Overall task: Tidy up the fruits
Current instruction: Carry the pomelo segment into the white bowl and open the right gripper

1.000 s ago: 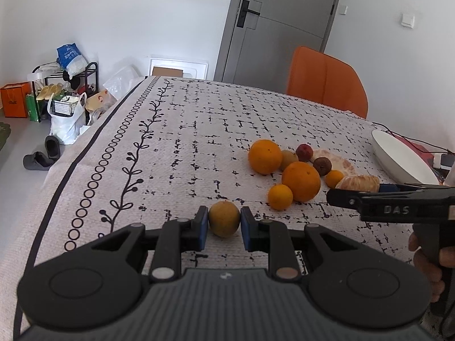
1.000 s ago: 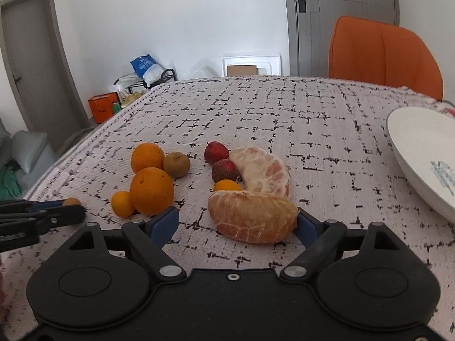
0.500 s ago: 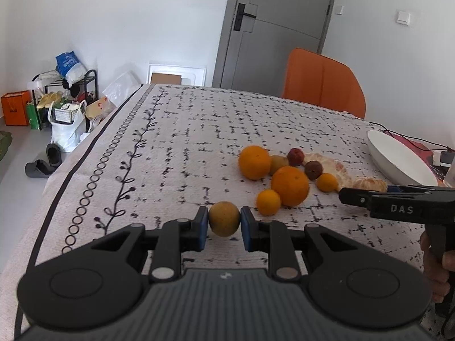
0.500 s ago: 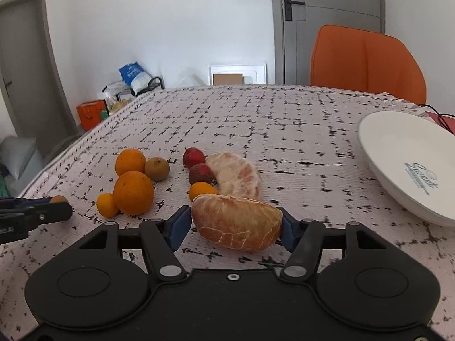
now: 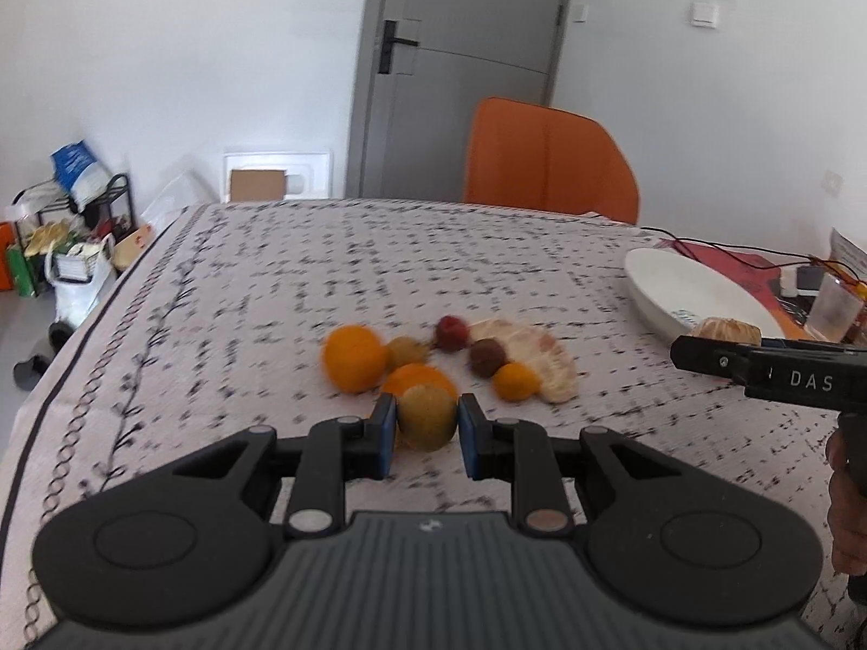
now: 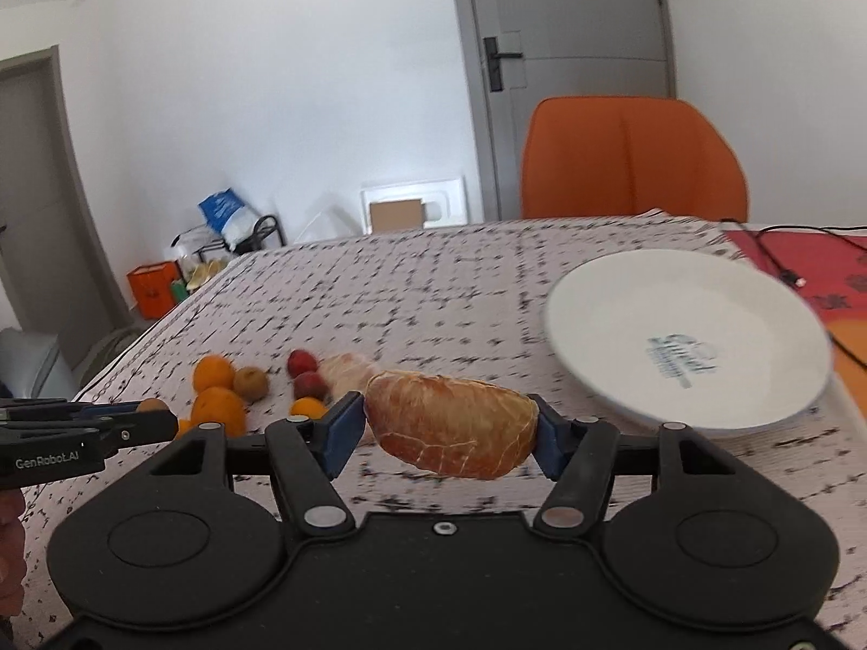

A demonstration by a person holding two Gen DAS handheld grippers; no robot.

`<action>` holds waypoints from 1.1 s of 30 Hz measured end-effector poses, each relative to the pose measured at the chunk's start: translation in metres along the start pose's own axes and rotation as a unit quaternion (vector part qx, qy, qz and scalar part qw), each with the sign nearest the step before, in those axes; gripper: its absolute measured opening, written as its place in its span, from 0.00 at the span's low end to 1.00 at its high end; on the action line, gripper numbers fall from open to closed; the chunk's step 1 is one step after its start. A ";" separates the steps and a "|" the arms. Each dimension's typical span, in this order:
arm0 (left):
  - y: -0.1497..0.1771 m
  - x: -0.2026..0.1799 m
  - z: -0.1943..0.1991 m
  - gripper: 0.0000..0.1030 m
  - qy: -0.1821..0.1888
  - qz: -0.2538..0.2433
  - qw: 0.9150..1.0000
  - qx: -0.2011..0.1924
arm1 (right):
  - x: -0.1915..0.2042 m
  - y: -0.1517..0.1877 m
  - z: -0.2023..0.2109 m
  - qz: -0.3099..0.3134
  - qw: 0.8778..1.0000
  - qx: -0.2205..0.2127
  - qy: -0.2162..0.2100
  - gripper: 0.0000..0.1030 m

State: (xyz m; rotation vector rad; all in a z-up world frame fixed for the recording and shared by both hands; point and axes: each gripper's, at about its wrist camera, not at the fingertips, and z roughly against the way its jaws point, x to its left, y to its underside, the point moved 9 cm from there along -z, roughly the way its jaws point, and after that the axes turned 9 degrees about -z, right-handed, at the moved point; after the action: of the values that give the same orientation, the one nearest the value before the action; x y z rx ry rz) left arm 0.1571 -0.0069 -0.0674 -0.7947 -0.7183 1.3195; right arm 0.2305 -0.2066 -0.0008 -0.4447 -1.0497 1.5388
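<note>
the left gripper [image 5: 426,428] has its jaws clamped on a brownish round fruit [image 5: 427,417] above the desk [image 5: 271,281]. ahead of them lies the fruit pile [image 5: 450,357]. the right gripper [image 6: 444,430] has jaws pinching a peeled pomelo wedge [image 6: 452,428], white plate [image 6: 688,336] ahead-right.

The tabletop [image 5: 303,281] is covered in matt woven cloth with a rough printed weave. The plate [image 6: 720,292] looks like glossy, smooth white ceramic. Both tongs, left tongs [image 5: 425,430] and right tongs [image 6: 441,428], are matt black plastic with blue rubbery pads [image 5: 386,428]. The peeled pomelo segment [image 6: 452,425] is dull, veined and papery; the brown fruit [image 5: 427,417] is matt.
</note>
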 end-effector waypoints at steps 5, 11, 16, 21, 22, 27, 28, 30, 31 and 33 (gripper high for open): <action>-0.009 -0.021 -0.012 0.22 0.012 -0.018 1.000 0.002 | -0.020 -0.007 0.006 -0.015 1.000 -0.016 0.010 0.59; -0.023 -0.043 -0.025 0.22 0.020 -0.037 0.999 0.002 | -0.042 -0.013 0.010 -0.033 0.999 -0.029 0.017 0.59; -0.035 -0.061 -0.035 0.22 0.025 -0.054 0.998 -0.001 | -0.055 -0.016 0.012 -0.036 0.999 -0.038 0.014 0.59; -0.044 -0.077 -0.045 0.22 0.031 -0.063 0.998 -0.003 | -0.070 -0.019 0.011 -0.039 0.998 -0.040 0.015 0.59; -0.045 -0.079 -0.047 0.22 0.031 -0.065 0.997 -0.004 | -0.072 -0.020 0.011 -0.039 0.998 -0.040 0.015 0.59; -0.053 -0.093 -0.056 0.22 0.038 -0.075 0.996 -0.003 | -0.081 -0.024 0.009 -0.036 0.998 -0.043 0.016 0.59; -0.055 -0.096 -0.058 0.22 0.038 -0.077 0.996 -0.003 | -0.082 -0.025 0.009 -0.035 0.998 -0.044 0.015 0.59; -0.059 -0.101 -0.061 0.22 0.039 -0.083 0.996 -0.004 | -0.083 -0.026 0.009 -0.031 0.999 -0.044 0.011 0.59; -0.061 -0.104 -0.062 0.22 0.039 -0.088 0.995 -0.005 | -0.085 -0.027 0.009 -0.029 0.999 -0.044 0.007 0.59; -0.065 -0.109 -0.064 0.22 0.040 -0.094 0.995 -0.008 | -0.087 -0.028 0.008 -0.028 0.999 -0.044 0.003 0.60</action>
State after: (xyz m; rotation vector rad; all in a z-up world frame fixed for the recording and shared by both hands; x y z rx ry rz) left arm 0.2326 -0.1258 -0.0499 -0.7687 -0.7219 1.1078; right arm 0.2638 -0.2916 0.0029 -0.4751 -1.1194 1.4448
